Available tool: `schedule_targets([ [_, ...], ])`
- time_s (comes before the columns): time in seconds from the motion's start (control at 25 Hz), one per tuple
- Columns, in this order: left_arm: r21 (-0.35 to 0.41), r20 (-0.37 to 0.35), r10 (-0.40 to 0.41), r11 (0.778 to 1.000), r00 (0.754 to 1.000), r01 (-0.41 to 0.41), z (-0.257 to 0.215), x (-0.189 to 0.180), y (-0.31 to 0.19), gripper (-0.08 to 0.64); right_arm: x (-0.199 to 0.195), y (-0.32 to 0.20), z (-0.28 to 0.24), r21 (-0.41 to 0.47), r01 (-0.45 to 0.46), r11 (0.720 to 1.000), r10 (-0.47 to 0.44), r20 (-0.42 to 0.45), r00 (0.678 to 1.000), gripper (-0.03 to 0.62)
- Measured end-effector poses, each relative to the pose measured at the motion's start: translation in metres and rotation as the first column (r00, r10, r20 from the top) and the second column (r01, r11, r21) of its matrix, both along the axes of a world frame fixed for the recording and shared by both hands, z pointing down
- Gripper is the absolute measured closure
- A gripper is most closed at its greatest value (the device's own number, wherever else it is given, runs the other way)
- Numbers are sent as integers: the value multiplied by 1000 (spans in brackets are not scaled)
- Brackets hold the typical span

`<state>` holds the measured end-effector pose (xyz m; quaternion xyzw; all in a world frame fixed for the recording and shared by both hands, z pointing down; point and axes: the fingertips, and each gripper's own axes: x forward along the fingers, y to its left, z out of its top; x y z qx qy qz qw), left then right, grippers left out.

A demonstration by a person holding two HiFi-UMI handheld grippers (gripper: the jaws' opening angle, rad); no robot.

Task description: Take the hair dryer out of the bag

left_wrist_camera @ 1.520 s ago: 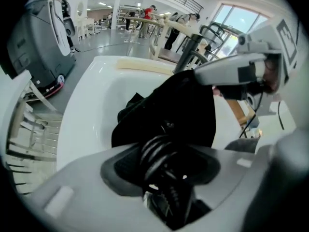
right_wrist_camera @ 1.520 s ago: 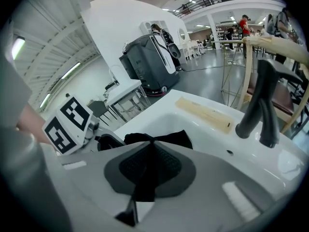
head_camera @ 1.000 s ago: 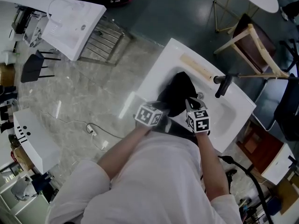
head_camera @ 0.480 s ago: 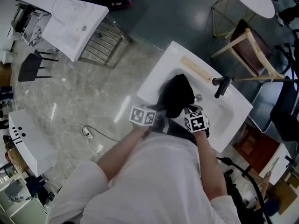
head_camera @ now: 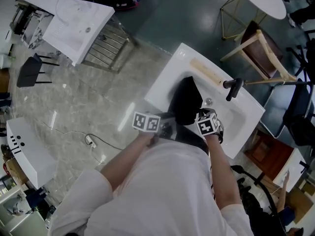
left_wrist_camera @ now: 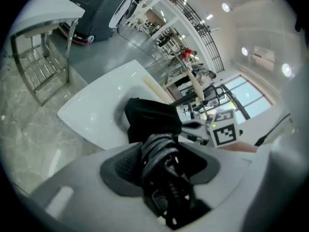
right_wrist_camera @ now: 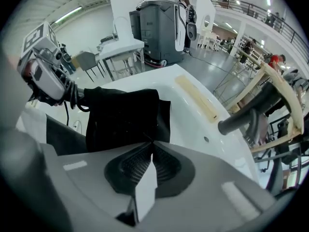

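So the black bag (right_wrist_camera: 123,120) is being shown lying draped across the white sink (right_wrist_camera: 190,112). A black faucet (right_wrist_camera: 241,121) is being seen off to its right, and a pale wooden strip (right_wrist_camera: 195,98) is lying along the sink's far ledge.

The right gripper (right_wrist_camera: 152,146) is being pointed steeply down at the bag's near edge. Its jaws are being closed, with the pads practically together. A thin bit of the bag's hem looks like it's being pinched right at the tips.

The left gripper (left_wrist_camera: 161,151) is being held just beside the bag's left side. A bunched-up coiled black cord (left_wrist_camera: 164,185) is being clamped between its pads, so the jaws are being forced fairly wide by the bundle. In the right gripper view, loops of that cord are being seen hanging from the left gripper, right next to the bag's left edge.

As for the hair dryer, its body isn't being shown in any view, so whether it's inside the bag can't be told. Only the cord is being seen outside the bag.

In the head view, both grippers are being held close together over the sink's near edge by a person in white sleeves (head_camera: 123,166). The bag is lying just beyond them, and a marbled floor (head_camera: 83,97) is being shown to the left of the sink.
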<state>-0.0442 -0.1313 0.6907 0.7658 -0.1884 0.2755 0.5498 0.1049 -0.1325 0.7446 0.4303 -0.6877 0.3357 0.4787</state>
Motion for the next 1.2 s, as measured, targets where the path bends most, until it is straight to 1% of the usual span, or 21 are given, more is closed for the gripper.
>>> schedule_targets([
  [0.12, -20, -35, 29, 999, 999, -29, -2, 1, 6, 331, 5, -10, -5, 47, -11, 999, 11, -13, 1000, 580],
  [0.24, -31, -71, 50, 998, 996, -52, -5, 1, 9, 331, 5, -24, -19, 126, -14, 992, 13, 9, 1000, 580],
  [0.36, -26, -77, 77, 996, 994, -80, -6, -1, 11, 331, 0, -37, -35, 210, -31, 977, 17, 71, 997, 580],
  [0.52, -11, -84, 133, 991, 988, -134, -5, 0, 16, 331, -7, -51, -54, 269, -75, 960, 34, 154, 988, 578],
  [0.6, -2, -110, 154, 988, 982, -156, -9, 1, 20, 331, -11, -54, -57, 273, -62, 960, 20, 154, 988, 578],
  [0.72, 5, -159, 161, 987, 974, -162, -17, 4, 23, 331, -9, -56, -58, 265, -48, 963, 11, 140, 990, 579],
  [0.88, 12, -205, 163, 986, 965, -164, -26, -1, 25, 331, -3, -55, -58, 240, -78, 968, 42, 153, 987, 578],
  [1.04, 13, -252, 181, 983, 951, -184, -39, -9, 33, 331, -5, -52, -58, 202, -130, 971, 84, 224, 971, 578],
  [1.2, 14, -276, 161, 986, 948, -164, -48, -28, 41, 331, -10, -46, -63, 152, -230, 961, 173, 318, 932, 578],
])
